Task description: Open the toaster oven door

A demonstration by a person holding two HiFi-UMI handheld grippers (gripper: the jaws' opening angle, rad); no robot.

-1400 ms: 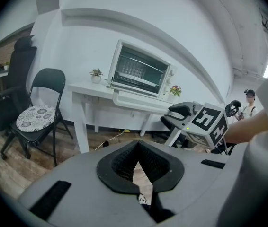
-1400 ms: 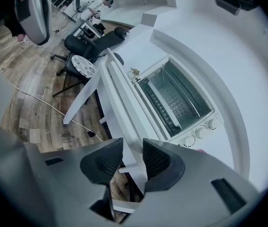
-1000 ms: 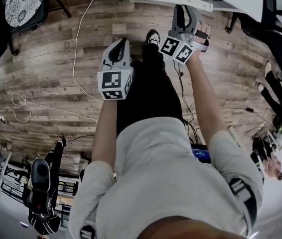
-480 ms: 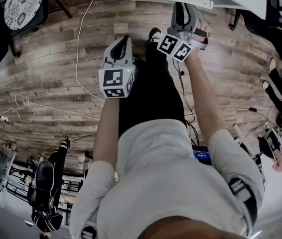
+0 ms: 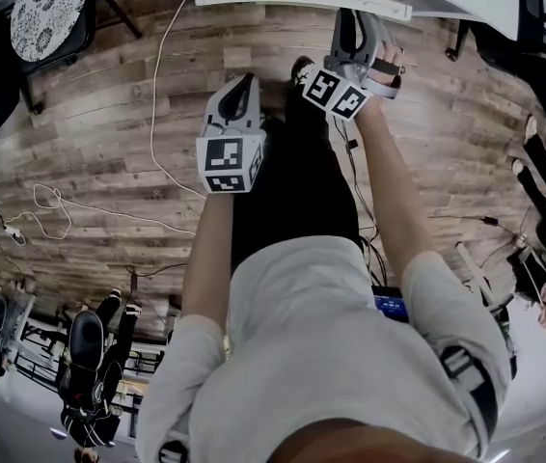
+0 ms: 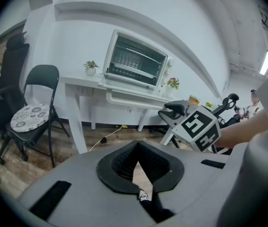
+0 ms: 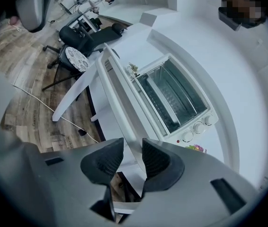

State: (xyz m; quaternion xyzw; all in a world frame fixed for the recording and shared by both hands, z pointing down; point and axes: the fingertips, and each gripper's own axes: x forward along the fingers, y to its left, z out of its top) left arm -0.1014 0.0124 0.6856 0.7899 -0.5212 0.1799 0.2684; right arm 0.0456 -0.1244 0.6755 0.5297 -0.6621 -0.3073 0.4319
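A black chair [image 6: 32,112] stands left of the white tabletop [image 6: 84,81], which carries a potted plant [image 6: 91,67] beside the closed toaster oven [image 6: 136,60]. The oven sits well beyond both grippers. The left gripper [image 6: 137,144] has its jaws pressed together and empty, and the right gripper [image 7: 133,150] has its jaws spread and empty.

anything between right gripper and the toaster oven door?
Nothing visible. The right gripper, jaws apart and empty, faces the closed toaster oven door across open air; only the white table edge lies nearer, below it.
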